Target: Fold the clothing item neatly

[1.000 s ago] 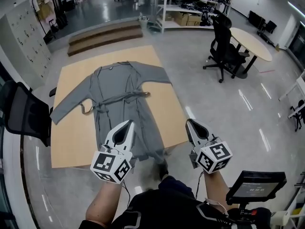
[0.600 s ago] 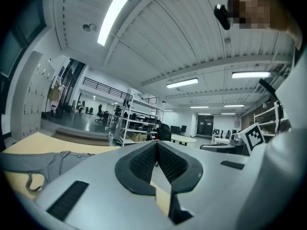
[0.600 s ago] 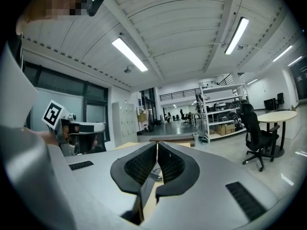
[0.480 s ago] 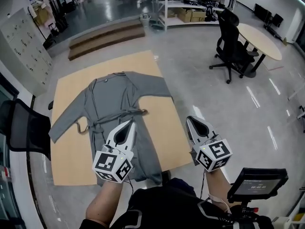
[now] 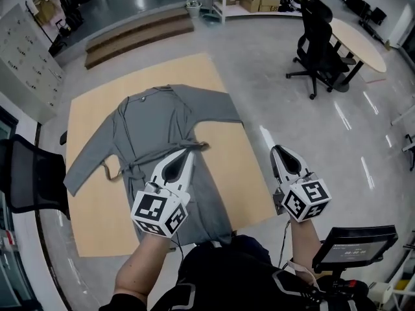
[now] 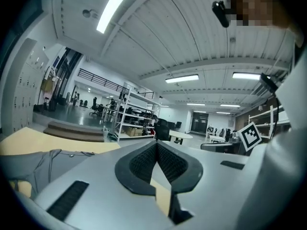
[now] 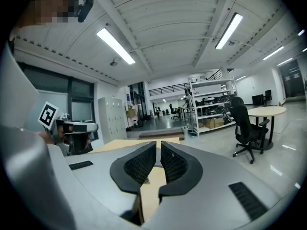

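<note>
A grey robe lies spread flat on the tan table, collar far, sleeves out to both sides, with its belt tied across the waist. My left gripper hovers over the robe's lower half near the belt; it is shut with nothing in it. My right gripper is off the table's right edge, above the floor, shut and holding nothing. In the left gripper view the jaws meet, and the robe shows low at left. In the right gripper view the shut jaws point over the table top.
A black office chair and a round table stand at the far right. Wooden steps lie beyond the table. Another dark chair sits at the left edge. A screen on a stand is by my right arm.
Both grippers have moved forward toward the table, still shut. The left one now reaches over the robe's skirt up to the belt; the right one has drawn level with the table's right edge.
</note>
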`<state>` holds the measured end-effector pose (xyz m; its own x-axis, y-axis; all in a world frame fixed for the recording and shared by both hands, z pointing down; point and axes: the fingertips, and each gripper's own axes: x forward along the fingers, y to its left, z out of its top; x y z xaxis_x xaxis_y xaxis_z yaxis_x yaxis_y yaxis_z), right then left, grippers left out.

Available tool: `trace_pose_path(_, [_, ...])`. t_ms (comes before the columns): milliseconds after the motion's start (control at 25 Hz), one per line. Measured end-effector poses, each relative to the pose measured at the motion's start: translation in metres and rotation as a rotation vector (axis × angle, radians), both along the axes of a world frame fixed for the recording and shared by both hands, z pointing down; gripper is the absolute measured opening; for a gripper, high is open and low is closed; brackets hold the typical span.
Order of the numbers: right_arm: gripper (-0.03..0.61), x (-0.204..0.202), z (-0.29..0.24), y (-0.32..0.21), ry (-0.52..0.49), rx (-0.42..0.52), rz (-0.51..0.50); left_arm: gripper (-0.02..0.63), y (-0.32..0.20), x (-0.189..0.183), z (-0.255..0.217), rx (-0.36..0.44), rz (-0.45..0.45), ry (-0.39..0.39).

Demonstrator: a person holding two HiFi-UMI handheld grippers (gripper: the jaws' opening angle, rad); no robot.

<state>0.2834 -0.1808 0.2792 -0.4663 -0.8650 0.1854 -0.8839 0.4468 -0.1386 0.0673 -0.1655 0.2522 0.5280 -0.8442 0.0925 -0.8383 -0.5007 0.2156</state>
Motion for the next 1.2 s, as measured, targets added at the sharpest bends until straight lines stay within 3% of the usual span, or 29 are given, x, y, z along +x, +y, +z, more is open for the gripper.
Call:
trace_pose_path(160, [0.011,-0.006,0.012,-0.009,0.028,-0.011,0.046,-0.002,-0.016,-0.006,0.013,-0.004,0.06,-0.018])
trace_pose_path(400, [0.018,0.009,0.038,-0.029,0.019,-0.065,0.084,-0.002,-0.041,0.006,0.03,-0.064,0.089,0.027])
trace_pose_path(600, [0.089,0.025,0.078,-0.073,-0.016,-0.118,0.049,-0.002,-0.079,0.03,0.048,-0.111,0.098,0.019])
trace_pose_path(840, [0.098,0.045,0.132,-0.123,0.0,-0.178,0.0,-0.002,-0.132,0.057,0.078,-0.164,0.067,-0.036])
trace_pose_path(1200, [0.132,0.051,0.246,-0.158,0.035,-0.31,-0.109,0.003,-0.185,0.097,0.167,-0.331,0.028,-0.16])
